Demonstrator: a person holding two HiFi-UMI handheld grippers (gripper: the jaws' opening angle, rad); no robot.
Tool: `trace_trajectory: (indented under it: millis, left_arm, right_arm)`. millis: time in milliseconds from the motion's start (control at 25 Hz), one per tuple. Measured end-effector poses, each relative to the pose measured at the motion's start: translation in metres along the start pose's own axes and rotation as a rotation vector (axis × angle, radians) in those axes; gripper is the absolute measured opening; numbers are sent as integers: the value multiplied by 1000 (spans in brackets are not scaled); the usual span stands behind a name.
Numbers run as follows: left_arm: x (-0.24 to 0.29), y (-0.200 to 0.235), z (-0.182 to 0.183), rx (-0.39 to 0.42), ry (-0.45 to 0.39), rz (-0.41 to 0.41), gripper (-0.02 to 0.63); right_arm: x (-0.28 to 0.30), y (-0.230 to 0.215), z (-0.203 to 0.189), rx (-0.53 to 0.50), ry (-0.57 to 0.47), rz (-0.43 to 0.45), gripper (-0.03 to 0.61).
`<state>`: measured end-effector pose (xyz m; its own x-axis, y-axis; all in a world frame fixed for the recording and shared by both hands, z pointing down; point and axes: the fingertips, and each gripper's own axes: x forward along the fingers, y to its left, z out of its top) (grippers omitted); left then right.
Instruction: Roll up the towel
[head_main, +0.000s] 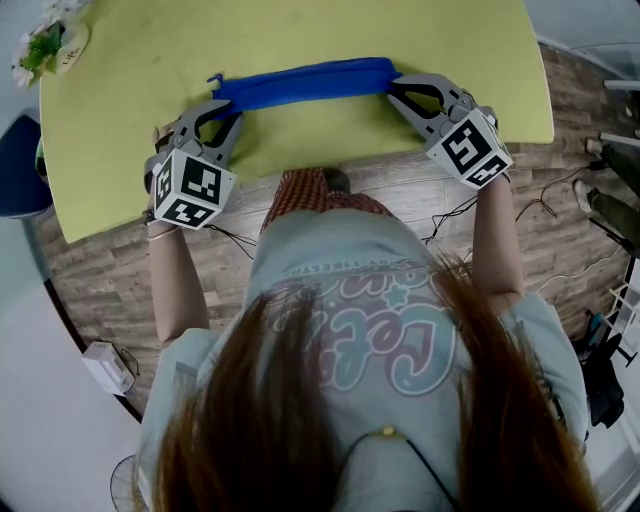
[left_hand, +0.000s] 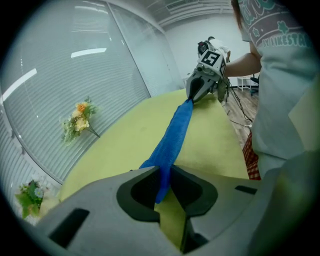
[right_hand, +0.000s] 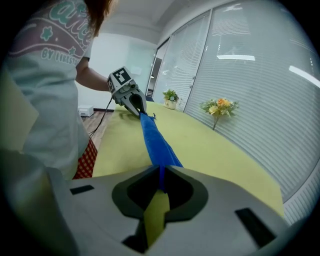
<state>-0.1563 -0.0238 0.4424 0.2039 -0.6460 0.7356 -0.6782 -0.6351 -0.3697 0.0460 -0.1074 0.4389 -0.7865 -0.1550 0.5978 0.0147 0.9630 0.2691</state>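
A blue towel (head_main: 305, 85), bunched into a long narrow band, lies across the yellow-green table (head_main: 300, 35) near its front edge. My left gripper (head_main: 222, 100) is shut on the towel's left end, and my right gripper (head_main: 395, 88) is shut on its right end. In the left gripper view the towel (left_hand: 175, 132) runs from between my own jaws (left_hand: 164, 170) away to the right gripper (left_hand: 192, 96). The right gripper view shows the same band (right_hand: 152, 140), pinched thin at my jaws (right_hand: 161, 172) and reaching the left gripper (right_hand: 140, 111). A small loop tag sticks out at the left end.
A small flower arrangement (head_main: 40, 45) stands at the table's far left corner. Another bunch of flowers (left_hand: 77, 117) sits by the window blinds. Cables (head_main: 450, 210) lie on the wooden floor under the table's front edge, and a white box (head_main: 108, 365) lies lower left.
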Motion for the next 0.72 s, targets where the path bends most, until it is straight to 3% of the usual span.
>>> trace_trajectory:
  millis: [720]
  left_arm:
    - [10, 20, 1, -65, 11, -89, 66]
  right_arm:
    - [8, -27, 0, 203, -10, 101, 37]
